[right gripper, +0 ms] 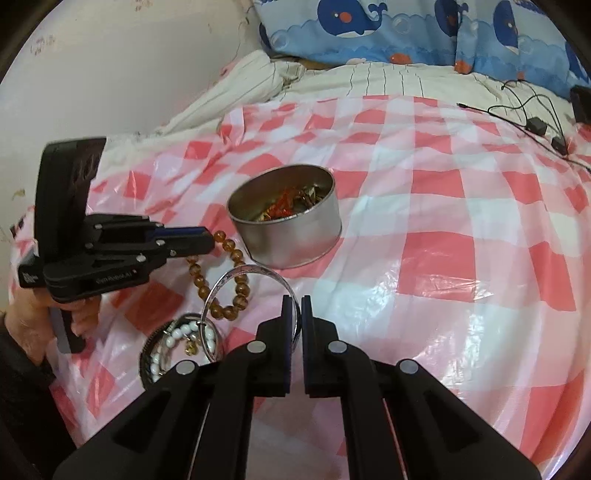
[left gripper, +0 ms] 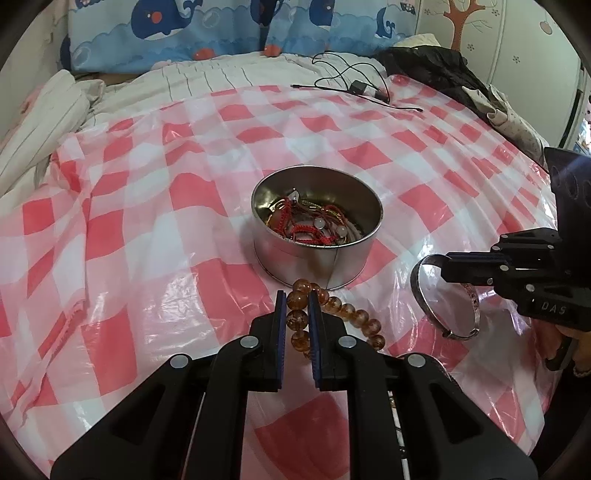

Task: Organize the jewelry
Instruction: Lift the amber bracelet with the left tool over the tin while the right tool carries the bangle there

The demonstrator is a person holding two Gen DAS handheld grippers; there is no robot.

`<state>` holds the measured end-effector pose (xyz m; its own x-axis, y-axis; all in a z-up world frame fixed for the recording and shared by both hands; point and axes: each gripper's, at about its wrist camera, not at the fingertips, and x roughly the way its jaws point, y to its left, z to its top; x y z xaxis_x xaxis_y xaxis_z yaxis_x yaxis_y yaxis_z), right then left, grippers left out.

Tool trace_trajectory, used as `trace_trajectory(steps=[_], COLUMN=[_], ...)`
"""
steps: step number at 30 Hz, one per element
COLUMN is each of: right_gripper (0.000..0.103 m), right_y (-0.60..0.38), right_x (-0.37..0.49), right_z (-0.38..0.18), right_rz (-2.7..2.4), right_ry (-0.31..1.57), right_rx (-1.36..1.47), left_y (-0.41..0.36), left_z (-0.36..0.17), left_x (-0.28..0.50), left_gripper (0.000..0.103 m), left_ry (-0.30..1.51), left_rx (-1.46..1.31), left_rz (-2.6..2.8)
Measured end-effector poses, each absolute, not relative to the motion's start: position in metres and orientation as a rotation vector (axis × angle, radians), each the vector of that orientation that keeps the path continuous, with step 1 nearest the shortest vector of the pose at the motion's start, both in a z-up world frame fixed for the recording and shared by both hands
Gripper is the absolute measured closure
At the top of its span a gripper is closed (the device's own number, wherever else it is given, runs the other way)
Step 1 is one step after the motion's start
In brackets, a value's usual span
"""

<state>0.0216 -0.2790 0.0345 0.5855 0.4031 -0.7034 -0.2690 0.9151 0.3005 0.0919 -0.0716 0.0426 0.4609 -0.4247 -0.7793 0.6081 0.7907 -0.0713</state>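
Observation:
A round metal tin [left gripper: 317, 229] [right gripper: 286, 225] holds red cord bracelets and other jewelry. My left gripper [left gripper: 297, 299] [right gripper: 210, 240] is shut on an amber bead bracelet [left gripper: 334, 314] [right gripper: 221, 284] just in front of the tin. My right gripper [right gripper: 296, 301] [left gripper: 443, 267] is shut on a silver bangle [right gripper: 243, 280] [left gripper: 428, 299] to the right of the beads. A white bead bracelet [right gripper: 181, 341] lies inside a dark ring at the near left.
A red and white checked plastic sheet [left gripper: 147, 221] [right gripper: 443, 240] covers the bed. Black cables with a small adapter [left gripper: 358, 86] [right gripper: 535, 125] lie at the far side. Whale-print pillows [left gripper: 166, 33] and dark clothing [left gripper: 436, 70] sit behind.

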Motion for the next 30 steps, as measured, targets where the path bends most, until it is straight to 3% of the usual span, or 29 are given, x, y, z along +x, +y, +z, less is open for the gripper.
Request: trace_trajectory(steps=[30], right_gripper=[0.098], right_y=[-0.289], right_x=[0.025], right_z=[0.041], right_rz=[0.408], right_ry=[0.796], right_rx=[0.266], left_y=[-0.072], left_z=[0.07], left_x=[0.079], left_gripper=[0.093], left_ry=[0.752], left_rx=[0.337], left_rz=[-0.542])
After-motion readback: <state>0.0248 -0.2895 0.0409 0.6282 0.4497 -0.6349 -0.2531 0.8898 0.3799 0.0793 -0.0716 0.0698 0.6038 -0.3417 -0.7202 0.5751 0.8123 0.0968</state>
